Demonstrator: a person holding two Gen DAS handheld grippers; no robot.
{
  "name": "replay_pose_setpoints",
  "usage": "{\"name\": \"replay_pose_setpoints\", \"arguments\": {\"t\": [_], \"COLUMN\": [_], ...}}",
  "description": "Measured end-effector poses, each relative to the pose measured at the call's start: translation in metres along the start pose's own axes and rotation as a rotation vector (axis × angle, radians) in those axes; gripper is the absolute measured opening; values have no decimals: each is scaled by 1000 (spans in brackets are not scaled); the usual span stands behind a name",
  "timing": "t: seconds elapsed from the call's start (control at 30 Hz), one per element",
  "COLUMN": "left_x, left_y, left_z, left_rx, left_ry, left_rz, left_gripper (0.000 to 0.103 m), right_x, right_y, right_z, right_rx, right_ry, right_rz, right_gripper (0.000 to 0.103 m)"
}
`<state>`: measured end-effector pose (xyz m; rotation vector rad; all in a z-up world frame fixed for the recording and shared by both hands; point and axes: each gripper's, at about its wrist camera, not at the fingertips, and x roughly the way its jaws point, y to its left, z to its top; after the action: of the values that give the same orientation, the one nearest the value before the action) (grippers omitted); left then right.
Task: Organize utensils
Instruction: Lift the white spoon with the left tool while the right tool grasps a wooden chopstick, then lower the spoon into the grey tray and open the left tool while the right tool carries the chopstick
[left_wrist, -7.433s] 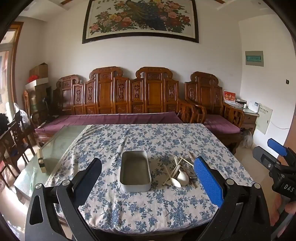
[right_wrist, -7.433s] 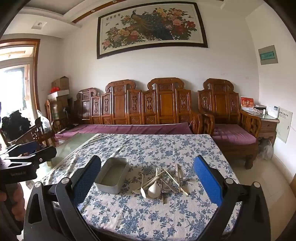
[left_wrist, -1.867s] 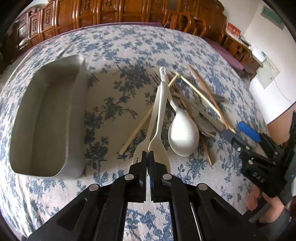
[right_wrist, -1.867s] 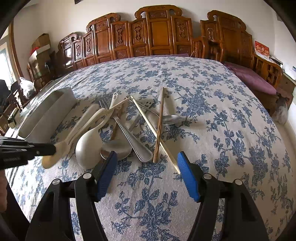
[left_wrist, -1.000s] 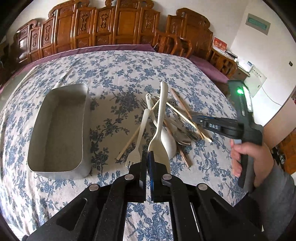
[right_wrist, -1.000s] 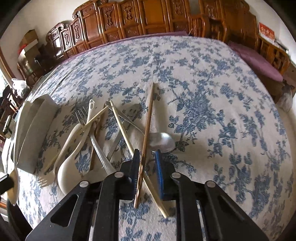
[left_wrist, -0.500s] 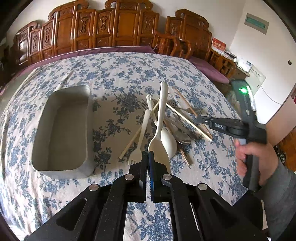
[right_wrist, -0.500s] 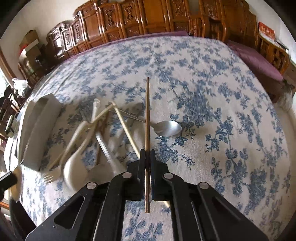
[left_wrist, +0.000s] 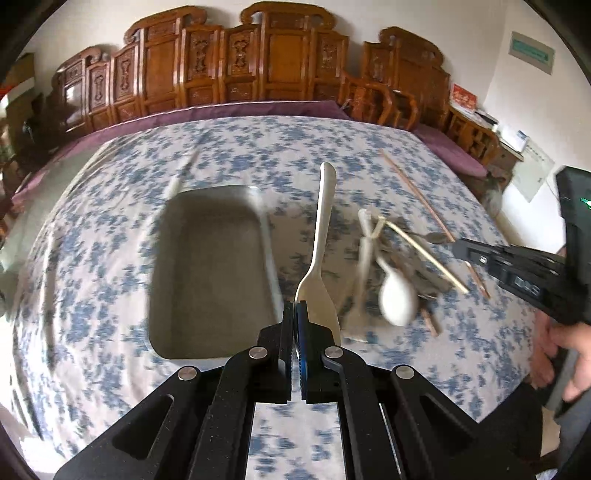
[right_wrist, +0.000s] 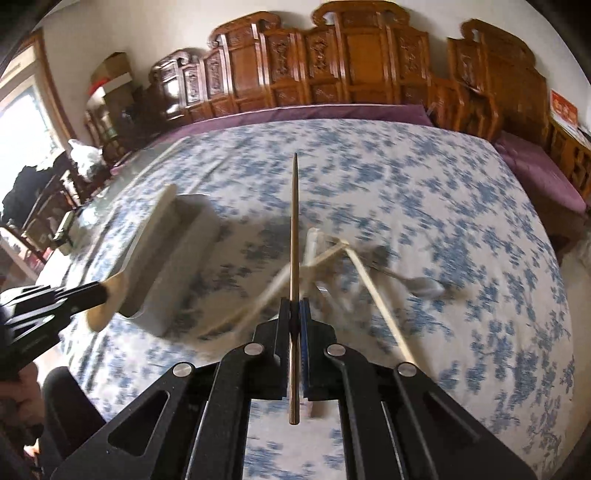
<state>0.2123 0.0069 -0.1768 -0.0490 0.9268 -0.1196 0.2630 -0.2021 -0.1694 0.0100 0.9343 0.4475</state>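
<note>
The left gripper (left_wrist: 295, 317) clamps the cream spatula (left_wrist: 320, 254), tin tray (left_wrist: 210, 273) just left; the right gripper (right_wrist: 294, 317) pinches 1 brown chopstick (right_wrist: 294, 236) (pile behind).

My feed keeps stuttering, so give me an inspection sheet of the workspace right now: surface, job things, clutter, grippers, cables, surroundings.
Surface: table with blue-flowered cloth.
Job's things: empty metal tray; blurred utensil pile beside it with white spoon, pale chopstick and metal spoon.
Clutter: nothing seen on the cloth beyond the utensils.
Grippers: left gripper shut on cream spatula, held beside the tray; right gripper shut on brown chopstick, lifted off the pile.
Cables: nothing seen.
Surroundings: carved wooden bench with purple cushion behind the table; a hand at the right edge.
</note>
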Motion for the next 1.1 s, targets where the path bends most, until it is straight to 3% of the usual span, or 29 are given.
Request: {"name": "replay_pose_setpoints", "arguments": {"t": [0.3, 0.73, 1.1], "left_x": [16, 45, 2], "left_y": [49, 70, 91], "left_z": [15, 21, 17], "left_rx": [-28, -12, -16], "left_ry": [21, 86, 2], "left_rz": [74, 120, 110], "left_gripper": [1, 4, 44], "right_x": [17, 38, 53], "right_y": [56, 103, 133], "right_z": [6, 12, 18], "right_rx": [-47, -104, -133], "right_ry": [13, 40, 56], "right_rz": [61, 78, 87], "right_gripper": [6, 6, 6]}}
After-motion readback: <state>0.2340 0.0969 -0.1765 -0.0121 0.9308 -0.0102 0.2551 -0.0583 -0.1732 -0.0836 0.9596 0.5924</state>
